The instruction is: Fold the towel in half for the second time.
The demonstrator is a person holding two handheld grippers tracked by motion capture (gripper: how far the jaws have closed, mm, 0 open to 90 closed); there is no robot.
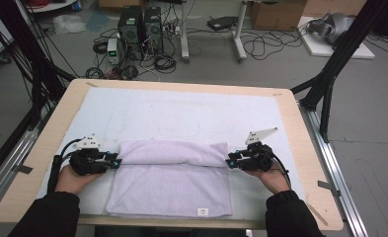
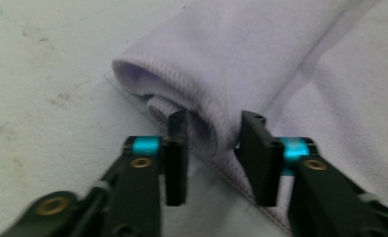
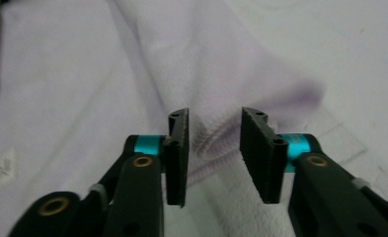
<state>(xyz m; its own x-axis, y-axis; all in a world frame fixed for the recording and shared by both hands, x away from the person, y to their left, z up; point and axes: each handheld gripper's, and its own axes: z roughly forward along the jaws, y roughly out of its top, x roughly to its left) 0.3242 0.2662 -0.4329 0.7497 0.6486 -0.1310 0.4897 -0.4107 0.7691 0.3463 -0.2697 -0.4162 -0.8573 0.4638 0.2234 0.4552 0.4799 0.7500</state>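
A lilac towel [image 1: 169, 187] lies on the white mat, its far part folded over into a thick band [image 1: 172, 152] across its width. My left gripper [image 1: 118, 163] sits at the band's left end and my right gripper [image 1: 228, 162] at its right end. In the left gripper view the jaws [image 2: 212, 143] stand apart, with the rounded fold of the towel [image 2: 201, 64] just past them and no pad pressing on it. In the right gripper view the gripper [image 3: 213, 143] is open too, over the towel's stitched hem [image 3: 216, 163]. A small white label [image 1: 202, 212] marks the near edge.
The white mat [image 1: 181, 108] covers most of the wooden table [image 1: 58, 123]. Black frame posts [image 1: 329, 74] rise at the right and left. Computers and cables [image 1: 142, 34] lie on the floor beyond the far edge.
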